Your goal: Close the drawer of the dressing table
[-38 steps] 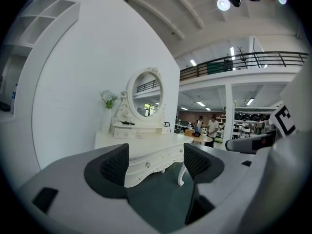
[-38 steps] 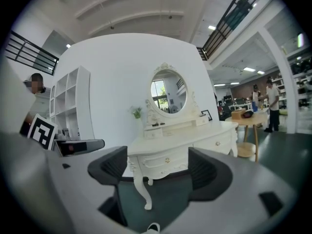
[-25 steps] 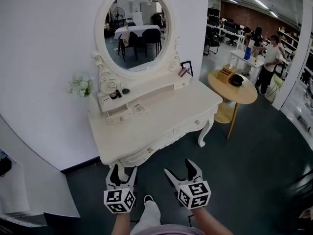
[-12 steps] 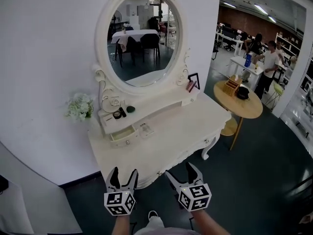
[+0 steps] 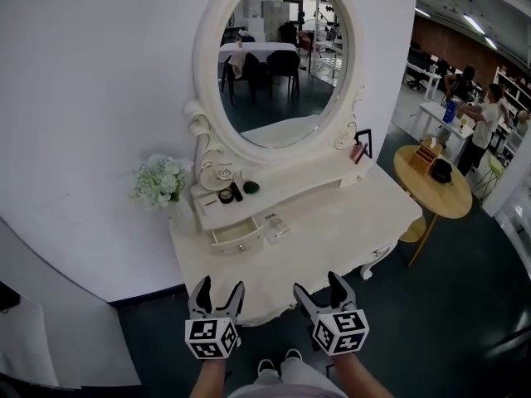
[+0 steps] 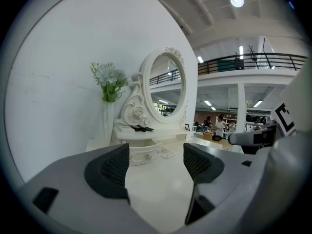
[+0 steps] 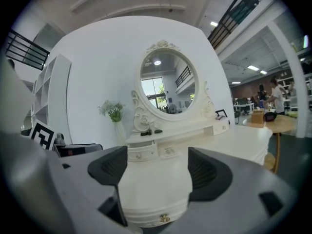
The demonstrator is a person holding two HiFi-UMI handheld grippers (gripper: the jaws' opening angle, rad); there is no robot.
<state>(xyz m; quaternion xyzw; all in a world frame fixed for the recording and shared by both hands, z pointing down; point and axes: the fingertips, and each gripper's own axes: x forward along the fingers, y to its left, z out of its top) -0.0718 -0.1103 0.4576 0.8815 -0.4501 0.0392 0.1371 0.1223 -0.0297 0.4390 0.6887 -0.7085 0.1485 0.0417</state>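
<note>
Jaws of the left tongs point(image 5: 221, 287) stand wide apart with nothing between their dark ribbed pads; past them there is only the pale surface. The right tongs point(image 5: 317, 287) are just as wide open and grip nothing. Both are held low at the near edge of the white dressing table point(image 5: 332, 222), side by side and close together without touching. Their tips point forward at the furniture and their marker cubes face up. Two forearms rise from the bottom of the head view to carry them, level with each other. The person's shoes point(image 5: 278, 361) show on the dark floor between them.

In the right gripper view, the curved front edge of the surface sits just under the jaws, bearing a small brass pull point(image 7: 164, 218).

Well ahead of both tongs, the small white drawer with a round knob point(image 5: 236, 236) sits under the left end of the raised back shelf. It is pulled part way out, its inside showing from above. A small flat packet point(image 5: 276, 222) lies on the surface just right of it. Small dark cosmetic items point(image 5: 235, 192) rest on the shelf above.

Behind them stands the oval mirror in a carved white frame point(image 5: 282, 56). White flowers with green leaves point(image 5: 159, 181) stand at the left corner. Off to the right is a round wooden side table point(image 5: 440, 191), with people standing in the office beyond.
</note>
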